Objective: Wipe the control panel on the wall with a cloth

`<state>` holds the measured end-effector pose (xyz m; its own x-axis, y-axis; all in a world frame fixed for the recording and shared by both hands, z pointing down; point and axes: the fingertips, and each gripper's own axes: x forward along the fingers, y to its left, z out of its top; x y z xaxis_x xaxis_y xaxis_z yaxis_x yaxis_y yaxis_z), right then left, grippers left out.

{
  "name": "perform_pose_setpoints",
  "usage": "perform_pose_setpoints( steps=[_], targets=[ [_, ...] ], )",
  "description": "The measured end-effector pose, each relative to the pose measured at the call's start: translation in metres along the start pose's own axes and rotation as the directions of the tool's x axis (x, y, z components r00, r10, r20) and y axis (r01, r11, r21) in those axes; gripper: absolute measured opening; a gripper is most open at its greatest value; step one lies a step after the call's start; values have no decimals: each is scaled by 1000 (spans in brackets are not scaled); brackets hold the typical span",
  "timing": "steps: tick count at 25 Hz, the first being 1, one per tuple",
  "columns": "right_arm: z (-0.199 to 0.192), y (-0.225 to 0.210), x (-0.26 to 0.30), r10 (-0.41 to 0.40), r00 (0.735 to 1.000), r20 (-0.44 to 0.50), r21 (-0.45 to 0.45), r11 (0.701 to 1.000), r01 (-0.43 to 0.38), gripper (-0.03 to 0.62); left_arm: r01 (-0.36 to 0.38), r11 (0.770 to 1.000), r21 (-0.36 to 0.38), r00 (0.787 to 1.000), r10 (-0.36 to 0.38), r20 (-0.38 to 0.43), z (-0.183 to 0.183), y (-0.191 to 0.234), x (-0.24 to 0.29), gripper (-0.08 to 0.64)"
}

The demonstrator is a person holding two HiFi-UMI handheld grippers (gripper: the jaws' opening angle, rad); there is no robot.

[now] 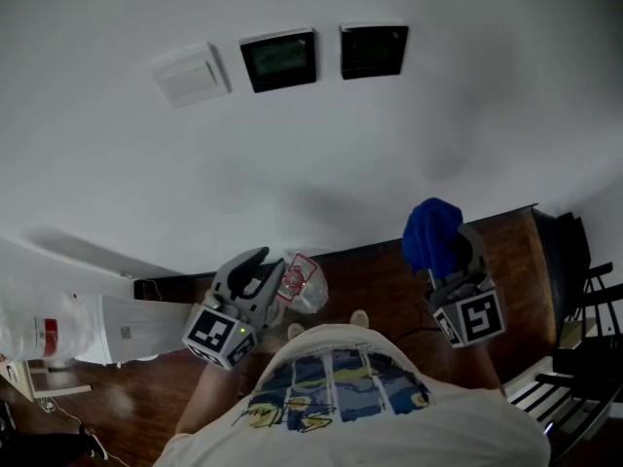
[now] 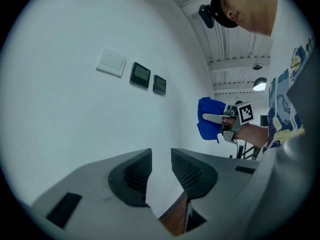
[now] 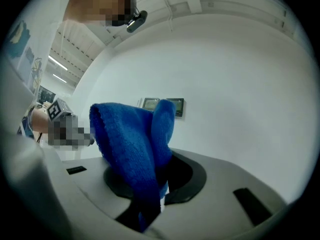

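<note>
Two dark control panels (image 1: 279, 60) (image 1: 374, 51) hang side by side on the white wall, beside a white switch plate (image 1: 190, 74). My right gripper (image 1: 446, 253) is shut on a bunched blue cloth (image 1: 432, 232), held well below the panels and away from the wall. In the right gripper view the cloth (image 3: 131, 144) sticks up from the jaws, with both panels (image 3: 150, 103) (image 3: 175, 106) behind it. My left gripper (image 1: 257, 266) hangs lower left, holding nothing; its jaws (image 2: 160, 165) stand a narrow gap apart. The left gripper view shows the panels (image 2: 140, 75) (image 2: 159, 84) and the cloth (image 2: 209, 118).
A crumpled plastic bag (image 1: 302, 282) lies on the dark wood floor (image 1: 370, 280) at the wall's foot. A white object (image 1: 68, 329) stands at the lower left. Dark chairs (image 1: 576, 290) crowd the right edge. The person's patterned shirt (image 1: 341, 387) fills the bottom.
</note>
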<state>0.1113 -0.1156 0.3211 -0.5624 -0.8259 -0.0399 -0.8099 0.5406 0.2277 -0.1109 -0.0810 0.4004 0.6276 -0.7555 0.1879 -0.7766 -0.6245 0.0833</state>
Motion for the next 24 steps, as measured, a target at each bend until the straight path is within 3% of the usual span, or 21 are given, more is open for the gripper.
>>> perform_pose_setpoints(
  steps=[5,17,24],
  targets=[
    [-4,10,-4,5,999,-36,37,999,-4,97,7,1000,3,1000,-7,1,0,-2,-2,97],
    [0,19,5,46,999,0,12,999,-46,97,-9,1000,6,1000,9,-1,1,3,-6,97],
    [-5,15,-4,35,999,-29,43,998,-34,97,6,1000,9,1000,-6,-11,2,-9,-2,97]
  ],
)
